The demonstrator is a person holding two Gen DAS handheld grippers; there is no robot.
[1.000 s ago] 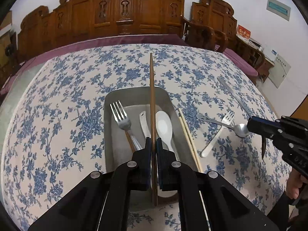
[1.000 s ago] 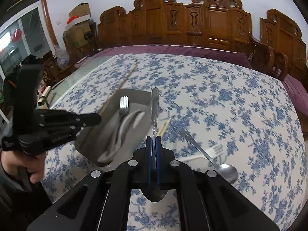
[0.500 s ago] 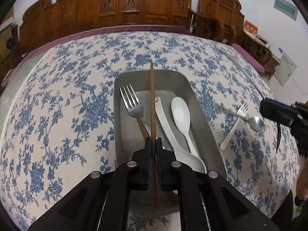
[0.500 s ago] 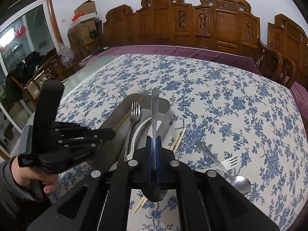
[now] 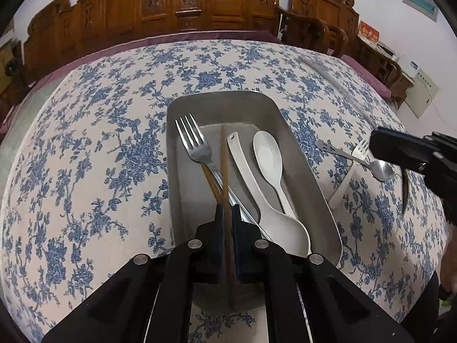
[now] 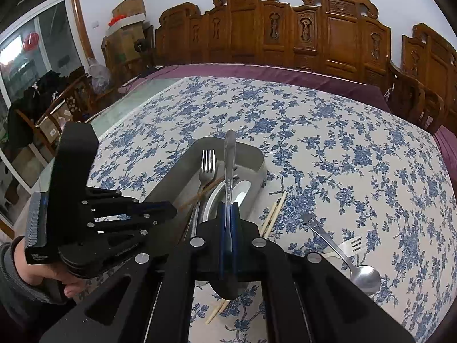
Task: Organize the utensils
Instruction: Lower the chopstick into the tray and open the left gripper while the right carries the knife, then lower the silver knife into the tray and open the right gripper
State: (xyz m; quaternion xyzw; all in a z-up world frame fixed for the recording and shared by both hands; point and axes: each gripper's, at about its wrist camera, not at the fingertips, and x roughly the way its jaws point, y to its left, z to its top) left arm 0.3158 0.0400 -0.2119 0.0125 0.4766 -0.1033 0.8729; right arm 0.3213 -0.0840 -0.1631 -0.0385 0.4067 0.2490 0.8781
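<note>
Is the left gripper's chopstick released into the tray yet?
No. The left gripper is shut on the dark chopstick over the metal tray.

Carved wooden chairs [image 6: 300, 31] (cardboard boxes [image 6: 125, 14] alongside)

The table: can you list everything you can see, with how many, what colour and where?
tray: 1, grey metal, middle of the table
fork: 1, silver, in tray
white spoons: 2, in tray
brown chopsticks: 2; one lying in tray, one held over it
pale chopsticks: 2, on cloth right of tray
steel spoon: 1, on cloth, far right
white fork: 1, under that spoon
held spoon: 1, silver, above tray
tablecloth: 1, white with blue flowers
wooden chairs: several, brown, behind table
left claw: black, shut on chopstick
right claw: black, shut on spoon
</note>
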